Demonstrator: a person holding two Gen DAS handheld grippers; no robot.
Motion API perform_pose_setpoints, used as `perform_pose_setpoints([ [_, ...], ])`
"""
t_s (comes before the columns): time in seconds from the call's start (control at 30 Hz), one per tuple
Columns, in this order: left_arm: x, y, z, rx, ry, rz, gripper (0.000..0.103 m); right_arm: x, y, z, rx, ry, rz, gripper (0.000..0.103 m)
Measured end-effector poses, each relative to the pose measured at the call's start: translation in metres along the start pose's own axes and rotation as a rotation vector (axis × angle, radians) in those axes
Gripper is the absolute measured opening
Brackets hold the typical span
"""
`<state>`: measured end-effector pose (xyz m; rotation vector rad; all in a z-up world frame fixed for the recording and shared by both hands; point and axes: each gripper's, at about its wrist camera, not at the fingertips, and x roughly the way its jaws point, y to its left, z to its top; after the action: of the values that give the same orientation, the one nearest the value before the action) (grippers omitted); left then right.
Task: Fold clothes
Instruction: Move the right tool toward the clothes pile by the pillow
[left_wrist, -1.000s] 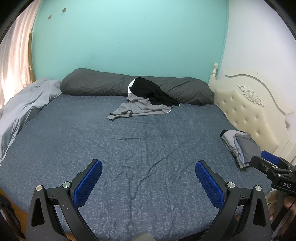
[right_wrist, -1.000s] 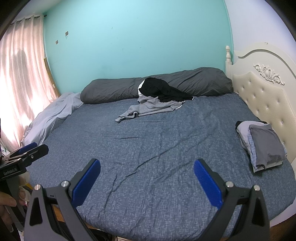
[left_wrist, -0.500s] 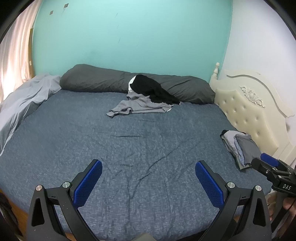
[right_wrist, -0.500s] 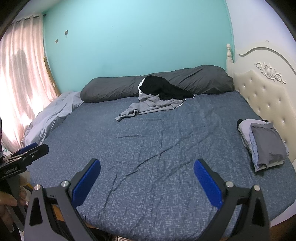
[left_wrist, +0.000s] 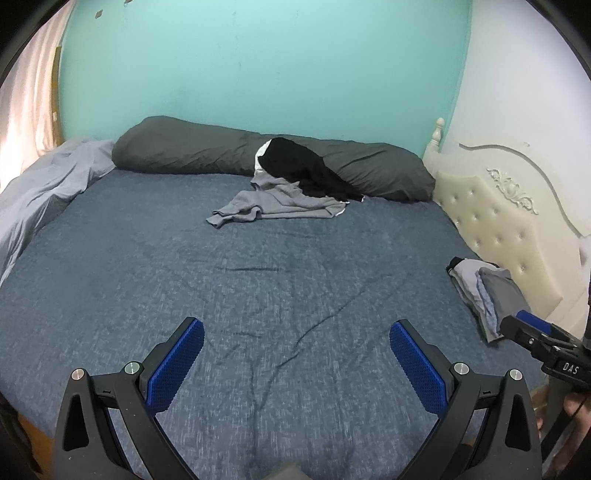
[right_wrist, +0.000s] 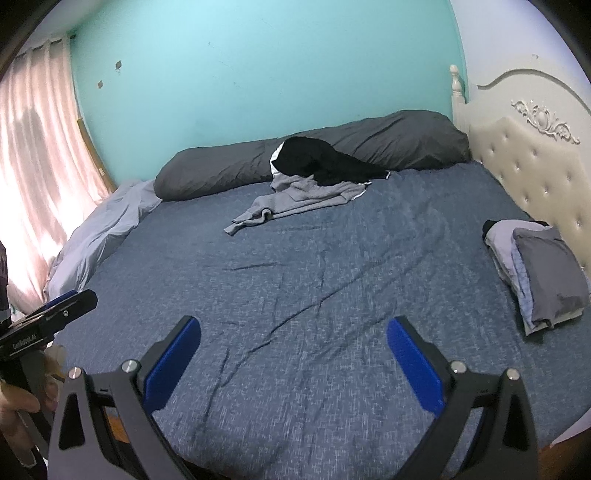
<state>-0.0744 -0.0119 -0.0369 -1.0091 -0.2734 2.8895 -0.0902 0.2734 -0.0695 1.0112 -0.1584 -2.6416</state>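
Left gripper (left_wrist: 295, 363) fingers wide, empty, over near bed (left_wrist: 258, 280). Right gripper (right_wrist: 293, 362) fingers wide, empty too. Grey garment (left_wrist: 273, 205) crumpled at far middle, black garment (left_wrist: 299, 168) partly on it, against pillow (left_wrist: 184, 155). Folded stack (right_wrist: 539, 273) right, beside headboard (right_wrist: 535, 162).

I'm looking at a home bedroom: a bed (left_wrist: 280, 295) with a tufted headboard (right_wrist: 535, 177), a long pillow (left_wrist: 207, 155), a pink curtain (right_wrist: 33, 166) and loose clothes (left_wrist: 273, 199).
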Motion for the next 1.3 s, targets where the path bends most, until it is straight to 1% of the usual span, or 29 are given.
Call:
perform_pose_setpoints([
  [0.2,0.034,0.012,0.018,-0.024,0.008,-0.002,0.103,0.031,-0.01,0.014,0.012,0.011,0.002,0.102],
  [0.43,0.085,0.026,0.041,-0.064,0.018,-0.007,0.103,0.083,-0.022,0.032,0.024,0.03,0.02,0.102],
  [0.6,0.13,0.032,0.058,-0.077,0.02,-0.01,0.103,0.128,-0.033,0.047,0.009,0.044,0.025,0.102],
  [0.73,0.177,0.039,0.074,-0.098,0.029,-0.036,0.103,0.166,-0.044,0.062,-0.001,0.048,0.025,0.102],
  [0.83,0.211,0.045,0.083,-0.113,0.04,-0.04,0.103,0.197,-0.053,0.075,-0.005,0.055,0.026,0.102],
  [1.07,0.285,0.06,0.105,-0.127,0.046,-0.022,0.103,0.275,-0.075,0.107,-0.008,0.053,0.04,0.103],
  [1.13,0.301,0.062,0.11,-0.133,0.054,-0.026,0.103,0.298,-0.082,0.116,0.003,0.061,0.058,0.103],
  [1.3,0.334,0.065,0.123,-0.138,0.078,-0.02,0.103,0.334,-0.093,0.137,0.01,0.075,0.056,0.103],
])
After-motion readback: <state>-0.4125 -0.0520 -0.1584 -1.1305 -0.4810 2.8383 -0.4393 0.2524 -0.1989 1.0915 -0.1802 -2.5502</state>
